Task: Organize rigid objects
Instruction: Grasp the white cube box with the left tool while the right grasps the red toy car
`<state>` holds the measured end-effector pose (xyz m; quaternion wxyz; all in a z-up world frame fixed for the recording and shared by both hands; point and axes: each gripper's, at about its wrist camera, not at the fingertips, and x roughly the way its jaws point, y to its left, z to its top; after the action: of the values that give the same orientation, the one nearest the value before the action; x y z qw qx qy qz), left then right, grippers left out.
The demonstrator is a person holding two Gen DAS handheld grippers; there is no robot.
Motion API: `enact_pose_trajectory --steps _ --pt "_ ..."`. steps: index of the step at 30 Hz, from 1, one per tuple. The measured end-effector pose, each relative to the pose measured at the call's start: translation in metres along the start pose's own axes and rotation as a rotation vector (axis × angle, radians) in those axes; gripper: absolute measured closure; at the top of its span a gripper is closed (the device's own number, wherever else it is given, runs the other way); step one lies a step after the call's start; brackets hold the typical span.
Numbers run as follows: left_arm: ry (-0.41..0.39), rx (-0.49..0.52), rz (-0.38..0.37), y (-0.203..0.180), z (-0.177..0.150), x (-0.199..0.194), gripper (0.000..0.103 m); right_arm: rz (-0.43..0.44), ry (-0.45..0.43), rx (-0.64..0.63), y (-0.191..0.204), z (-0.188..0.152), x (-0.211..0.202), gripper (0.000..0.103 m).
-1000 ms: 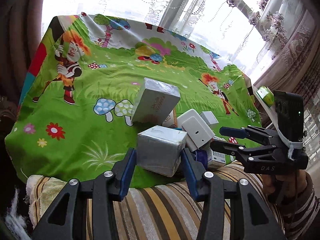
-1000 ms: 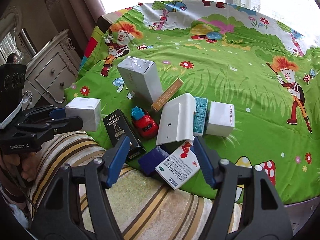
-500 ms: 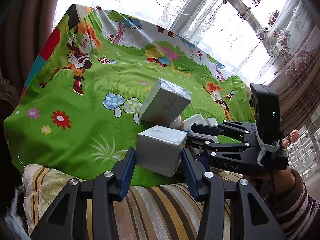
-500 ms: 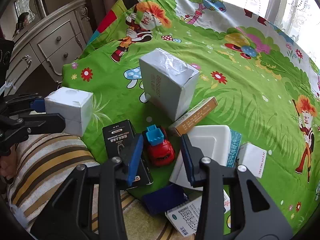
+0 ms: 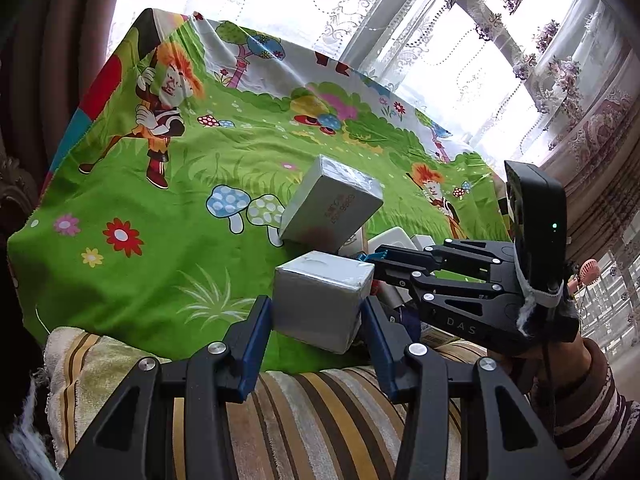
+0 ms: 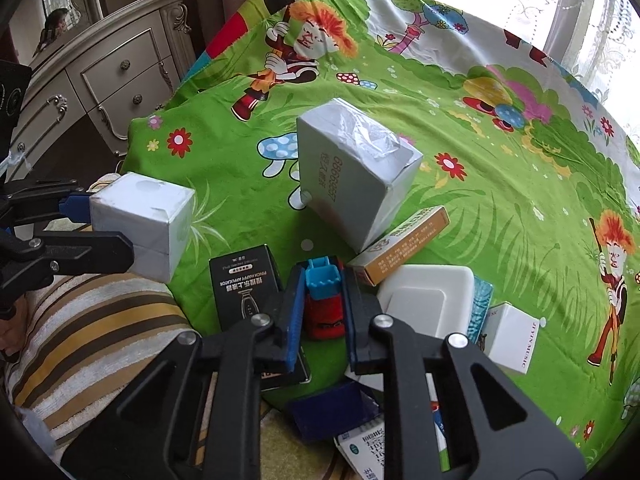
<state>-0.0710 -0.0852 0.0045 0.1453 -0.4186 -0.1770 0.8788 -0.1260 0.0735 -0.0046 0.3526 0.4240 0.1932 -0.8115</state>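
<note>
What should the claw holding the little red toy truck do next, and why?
Probably lift it straight up. The right gripper is shut on the red toy truck, which sits squeezed between the black box and the orange box, so pulling sideways would likely bump them.

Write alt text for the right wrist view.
The right gripper is shut on a small red toy truck with a blue top amid boxes on a green cartoon-print cloth. At left, the left gripper holds a white cube-shaped box.
</note>
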Motion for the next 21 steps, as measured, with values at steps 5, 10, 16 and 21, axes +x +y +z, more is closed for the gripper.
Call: enact_pose_trajectory --steps 5,10,16,21 --pt "-0.002 0.007 0.011 -0.002 -0.001 0.0 0.056 0.004 -0.026 0.022 -0.001 0.001 -0.009 0.083" --pt "-0.014 0.014 0.019 -0.005 -0.001 -0.003 0.056 0.009 -0.052 0.046 -0.003 0.001 -0.023 0.083" --pt "-0.028 0.034 0.009 -0.016 -0.002 -0.007 0.056 0.01 -0.102 0.095 -0.006 -0.005 -0.051 0.083" --pt "-0.027 0.057 -0.014 -0.033 -0.005 -0.008 0.056 -0.003 -0.134 0.163 -0.012 -0.02 -0.078 0.083"
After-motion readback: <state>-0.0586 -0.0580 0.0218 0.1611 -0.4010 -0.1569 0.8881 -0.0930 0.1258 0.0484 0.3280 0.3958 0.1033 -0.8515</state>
